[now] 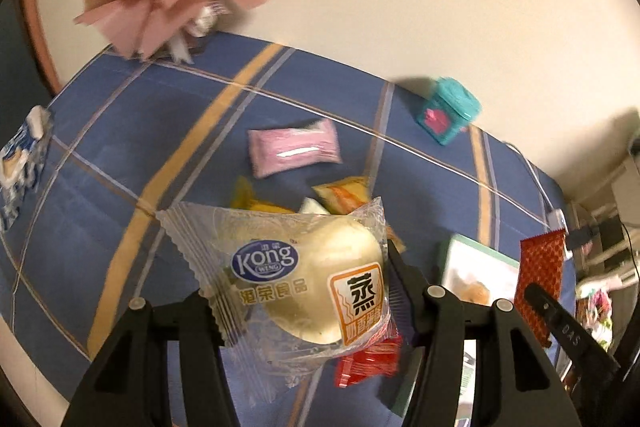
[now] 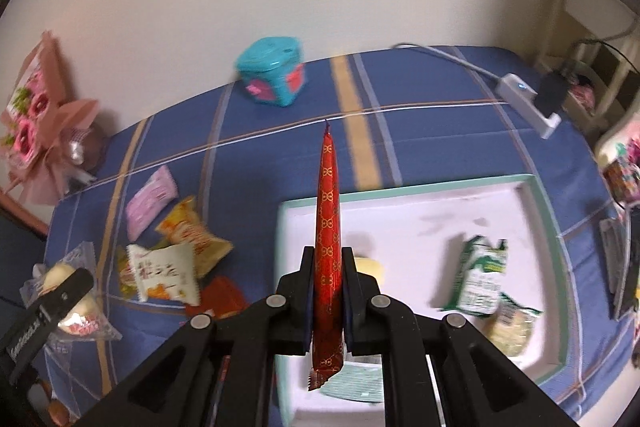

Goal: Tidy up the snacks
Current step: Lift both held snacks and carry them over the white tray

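Note:
My left gripper (image 1: pixel 298 291) is shut on a clear-wrapped steamed cake with a Kong Wing label (image 1: pixel 304 279), held above the blue plaid cloth; it also shows in the right wrist view (image 2: pixel 68 291). My right gripper (image 2: pixel 328 291) is shut on a red patterned packet (image 2: pixel 329 227), held edge-on above the white tray's (image 2: pixel 536 187) left rim; the packet also shows in the left wrist view (image 1: pixel 542 279). Loose snacks lie on the cloth: a pink packet (image 2: pixel 151 201), an orange packet (image 2: pixel 192 233), a white packet (image 2: pixel 164 275). Two green packets (image 2: pixel 480 279) lie in the tray.
A teal box (image 2: pixel 272 71) stands at the table's back by the wall. A pink bouquet (image 2: pixel 36 123) leans at the back left. A white power strip and cable (image 2: pixel 528 99) lie at the back right. A blue tissue pack (image 1: pixel 20 163) sits at the left.

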Motion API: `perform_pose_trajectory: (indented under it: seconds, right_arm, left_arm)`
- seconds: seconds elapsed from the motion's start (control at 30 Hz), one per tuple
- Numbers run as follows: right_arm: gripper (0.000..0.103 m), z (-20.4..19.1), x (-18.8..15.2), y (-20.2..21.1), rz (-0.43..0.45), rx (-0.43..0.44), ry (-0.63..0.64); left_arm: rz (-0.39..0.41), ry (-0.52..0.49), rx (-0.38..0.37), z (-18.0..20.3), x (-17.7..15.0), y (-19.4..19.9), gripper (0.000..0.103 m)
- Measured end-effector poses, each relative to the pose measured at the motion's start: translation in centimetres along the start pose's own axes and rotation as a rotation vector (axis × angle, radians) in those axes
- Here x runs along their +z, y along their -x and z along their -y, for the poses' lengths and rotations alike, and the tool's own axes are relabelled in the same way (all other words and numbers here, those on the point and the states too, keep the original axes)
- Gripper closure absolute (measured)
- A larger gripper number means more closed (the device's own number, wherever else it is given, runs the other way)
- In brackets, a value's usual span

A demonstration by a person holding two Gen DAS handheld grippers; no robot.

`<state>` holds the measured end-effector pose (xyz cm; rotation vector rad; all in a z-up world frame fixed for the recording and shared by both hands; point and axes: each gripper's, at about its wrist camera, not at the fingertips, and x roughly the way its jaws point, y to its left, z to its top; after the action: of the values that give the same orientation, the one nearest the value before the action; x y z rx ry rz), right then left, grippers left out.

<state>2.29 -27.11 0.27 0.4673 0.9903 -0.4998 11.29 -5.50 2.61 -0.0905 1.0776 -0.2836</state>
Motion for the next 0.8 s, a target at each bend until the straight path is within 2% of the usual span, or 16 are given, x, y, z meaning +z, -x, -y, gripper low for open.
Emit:
perform_pose_trajectory:
  seconds: [0.2,0.53,0.8]
  right_arm:
    - [0.092,4.4,0.1,0.4,0.008,-0.061,-0.077]
    - [0.091,11.1,1.3,1.9,0.034,-0.147,-0.170]
    - [0.091,15.8,0.9,1.7,0.042,-0.189,-0.218]
  left_arm:
    - [-0.026,-0.116,-0.061,5.5,-1.8,-0.5,0.044]
    - [-0.098,-0.329,-0.132,14.8,-7.1,-2.4,0.044]
    - [-0.142,-0.463,-0.150,19.3,-10.7,-4.1,0.044]
